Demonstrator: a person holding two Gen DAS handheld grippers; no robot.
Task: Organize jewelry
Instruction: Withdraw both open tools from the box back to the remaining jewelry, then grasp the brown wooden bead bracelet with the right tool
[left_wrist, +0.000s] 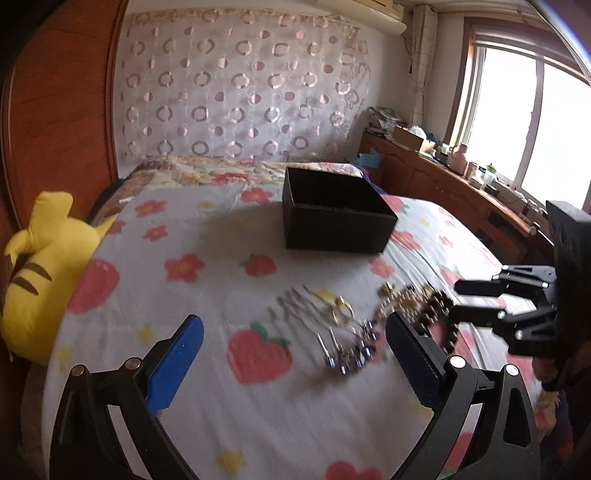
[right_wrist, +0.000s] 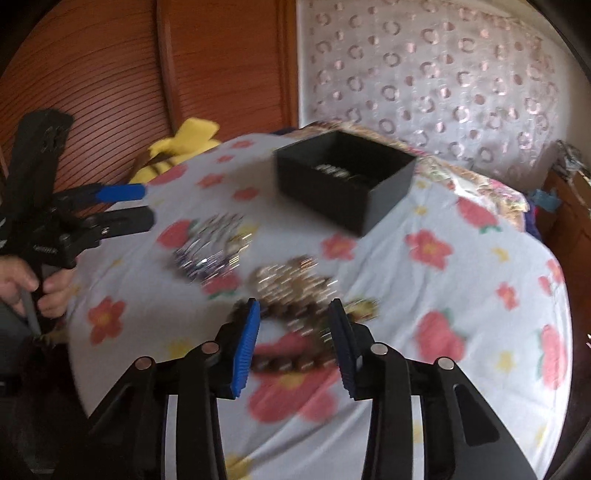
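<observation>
Above the flowered bed sheet (left_wrist: 207, 229), the left gripper (left_wrist: 295, 354) has its jaws wide apart, with nothing between them. The right gripper (right_wrist: 293, 343) is partly open over a dark bead bracelet (right_wrist: 291, 363), not pressing it. Silver and gold jewelry (left_wrist: 332, 325) lies just beside, and the black box (left_wrist: 332, 214) stands farther back.

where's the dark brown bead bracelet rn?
The dark brown wooden bead bracelet lies on the floral bedsheet, low centre in the right wrist view, between the right gripper fingers, just nearer than the gold jewelry pile.
</observation>
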